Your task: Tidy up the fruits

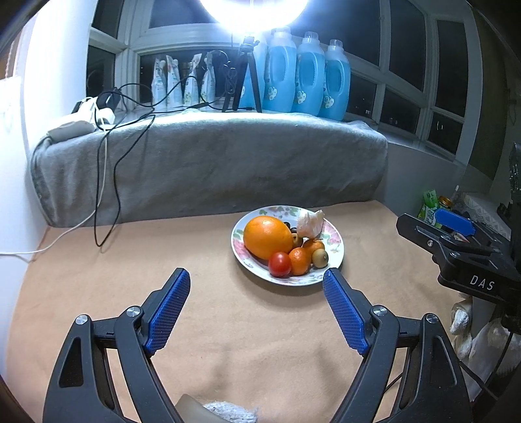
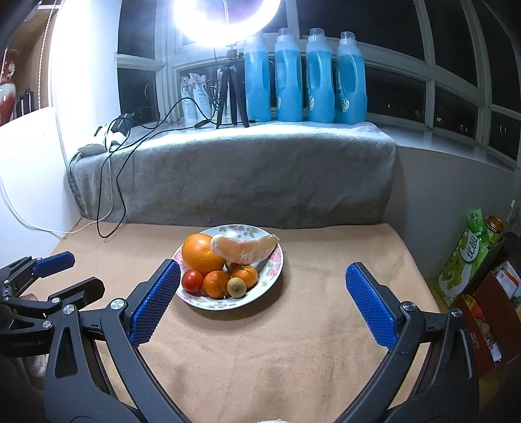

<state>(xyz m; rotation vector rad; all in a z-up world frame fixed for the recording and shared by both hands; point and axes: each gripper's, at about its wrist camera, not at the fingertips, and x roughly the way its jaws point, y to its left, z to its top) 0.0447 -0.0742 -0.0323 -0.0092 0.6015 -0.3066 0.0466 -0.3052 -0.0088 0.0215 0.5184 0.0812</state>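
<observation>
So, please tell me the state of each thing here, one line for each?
left gripper: open, empty
right gripper: open, empty
plate: full of fruit
large orange: whole, on plate
pomelo segment: peeled, on top
tomato: whole
ring light: on

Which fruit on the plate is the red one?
The small round tomato, at the front left of the plate. It alone is red: the big orange and small mandarins beside it are orange.

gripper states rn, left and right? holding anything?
Left gripper: open, empty, short of the plate.
Right gripper: open, empty, nothing between its pads.
</observation>
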